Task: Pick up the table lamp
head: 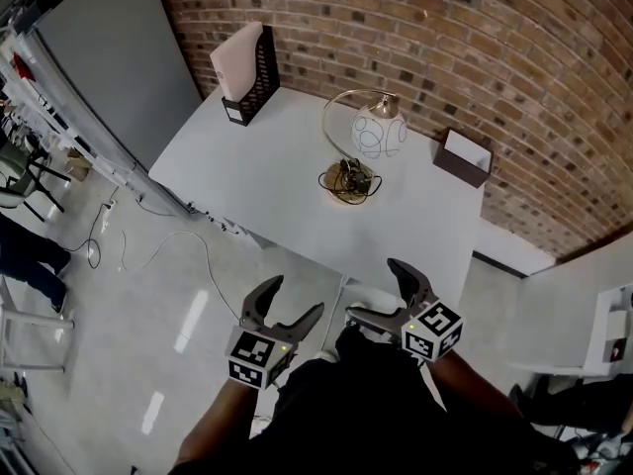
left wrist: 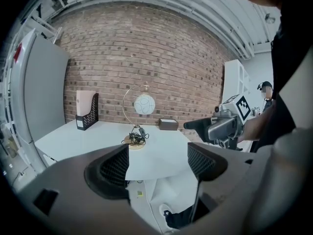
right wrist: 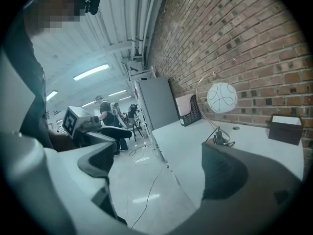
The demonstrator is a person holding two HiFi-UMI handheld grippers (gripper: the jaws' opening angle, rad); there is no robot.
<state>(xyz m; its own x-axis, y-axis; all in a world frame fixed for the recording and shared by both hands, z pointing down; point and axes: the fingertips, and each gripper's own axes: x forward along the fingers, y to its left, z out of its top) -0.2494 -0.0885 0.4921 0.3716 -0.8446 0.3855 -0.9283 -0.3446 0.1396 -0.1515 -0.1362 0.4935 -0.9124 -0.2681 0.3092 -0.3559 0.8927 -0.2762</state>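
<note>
Bright, even indoor light filled the head view, with pale glare streaks on the glossy light-grey floor (head: 188, 320). Long white ceiling strip lights (right wrist: 92, 71) glowed in the right gripper view, which carried a cool bluish cast. Both gripper views bent strongly, went black at the corners, and blurred in the near foreground.

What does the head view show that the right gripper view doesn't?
Only the head view looks down on the white table from above. It shows the left gripper and the right gripper side by side, both open and short of the table's near edge, and the marker cube on the right one.

Only the right gripper view shows the ceiling lights.

Both show the table lamp, the black file holder, the dark box and the brick wall.
</note>
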